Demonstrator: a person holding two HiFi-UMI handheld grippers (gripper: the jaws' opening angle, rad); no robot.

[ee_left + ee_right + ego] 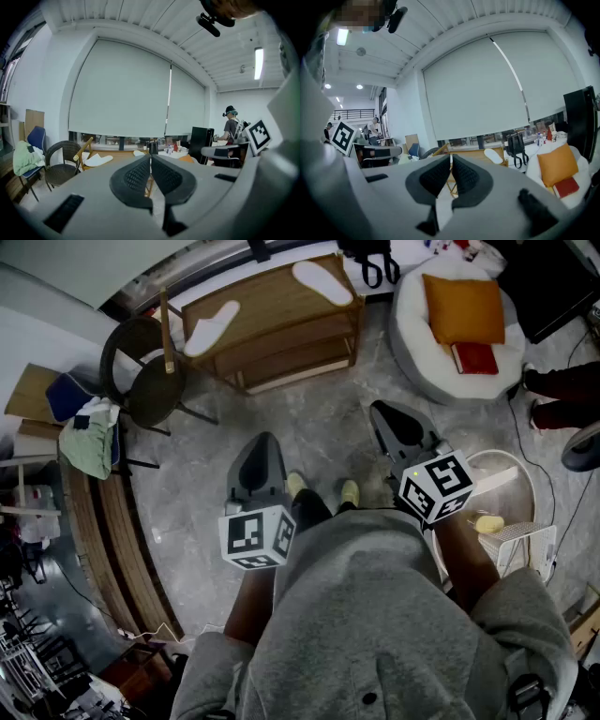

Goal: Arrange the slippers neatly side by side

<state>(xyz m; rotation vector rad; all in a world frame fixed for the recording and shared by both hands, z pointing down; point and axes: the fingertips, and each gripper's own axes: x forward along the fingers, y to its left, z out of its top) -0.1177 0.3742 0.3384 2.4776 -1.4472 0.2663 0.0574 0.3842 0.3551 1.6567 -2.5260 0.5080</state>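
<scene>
- Plainly, neither claw had anything in hand. The left claw had its jaws pressed together on nothing, and the right claw was closed and empty as well. Each gripper view confirmed it.
- Both slippers lay ahead of me on the wooden surface, across a stretch of floor and well apart from either claw.
- The left slipper sat at the surface's left end, near the wicker chair. In the head view its long axis slanted from lower left to upper right. The left claw was the nearer one to it.
- The right slipper lay at the far right end, slanting the opposite way, from upper left to lower right. The right claw was nearer to this one.
- With the pair well apart and not parallel, I judged that the coming move turned on a forward reach to bring them together, each claw taking the slipper on its own side.
- Count: two white slippers, two claws, one wooden surface.
</scene>
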